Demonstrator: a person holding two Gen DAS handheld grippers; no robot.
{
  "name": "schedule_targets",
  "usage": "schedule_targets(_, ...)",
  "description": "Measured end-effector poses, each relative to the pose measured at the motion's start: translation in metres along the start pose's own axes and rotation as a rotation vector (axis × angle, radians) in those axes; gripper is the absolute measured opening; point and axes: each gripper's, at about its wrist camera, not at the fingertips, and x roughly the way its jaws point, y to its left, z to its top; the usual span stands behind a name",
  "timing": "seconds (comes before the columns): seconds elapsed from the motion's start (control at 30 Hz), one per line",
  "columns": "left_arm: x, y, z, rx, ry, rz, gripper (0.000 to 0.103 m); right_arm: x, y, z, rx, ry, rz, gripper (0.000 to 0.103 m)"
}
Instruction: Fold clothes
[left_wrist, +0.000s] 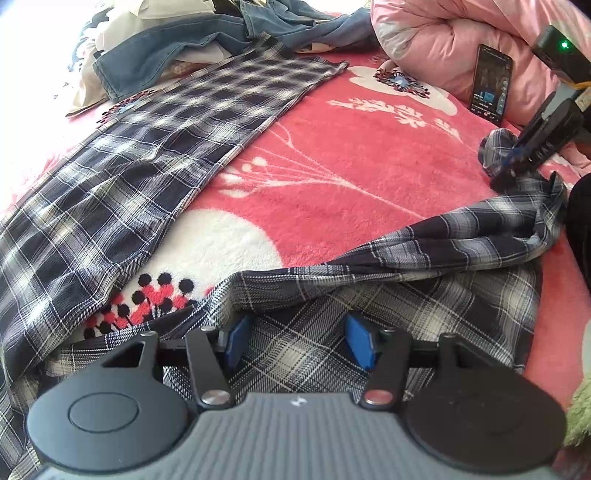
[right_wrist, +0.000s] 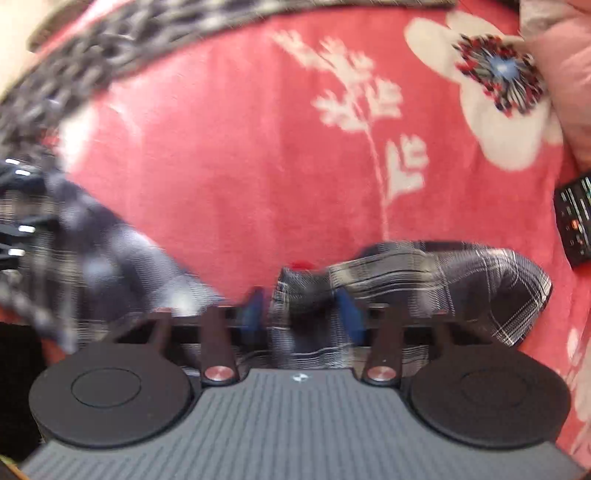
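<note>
A dark blue and white plaid garment (left_wrist: 122, 166) lies spread along the left of a red flowered blanket (left_wrist: 332, 177). Its near part runs under my left gripper (left_wrist: 298, 341), whose blue pads (left_wrist: 236, 343) stand apart over the cloth. My right gripper (left_wrist: 517, 162) shows at the right of the left wrist view with a bunch of the plaid in its fingers. In the blurred right wrist view the plaid cloth (right_wrist: 306, 295) sits between the blue pads of my right gripper (right_wrist: 304, 308), and a loose fold (right_wrist: 480, 280) trails to the right.
A pile of jeans and light clothes (left_wrist: 192, 48) lies at the back left. A pink quilt (left_wrist: 443, 40) is at the back right with a phone (left_wrist: 491, 83) leaning on it. The phone (right_wrist: 576, 218) also shows at the right edge of the right wrist view.
</note>
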Motion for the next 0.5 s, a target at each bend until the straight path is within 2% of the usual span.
schedule_targets(0.03, 0.0, 0.0, 0.0, 0.0, 0.0, -0.003, 0.058, -0.002, -0.003, 0.001, 0.02, -0.019, 0.0, 0.007)
schedule_targets(0.1, 0.001, 0.002, 0.0, -0.004, -0.001, -0.008, 0.058, -0.028, -0.018, 0.004, 0.098, -0.12, 0.011, 0.007)
schedule_targets(0.2, 0.001, 0.004, 0.0, -0.013, -0.002, -0.016, 0.058, -0.07, -0.044, 0.012, 0.214, -0.291, -0.022, 0.007)
schedule_targets(0.3, 0.001, 0.005, 0.001, -0.019, -0.001, -0.019, 0.058, -0.091, -0.078, 0.025, 0.338, -0.42, -0.066, 0.007)
schedule_targets(0.4, 0.002, 0.004, 0.002, -0.026, 0.002, -0.016, 0.058, -0.095, -0.114, 0.039, 0.443, -0.503, -0.086, 0.007)
schedule_targets(0.5, 0.002, 0.003, 0.003, -0.033, 0.005, -0.002, 0.058, -0.088, -0.144, 0.057, 0.512, -0.535, -0.071, 0.006)
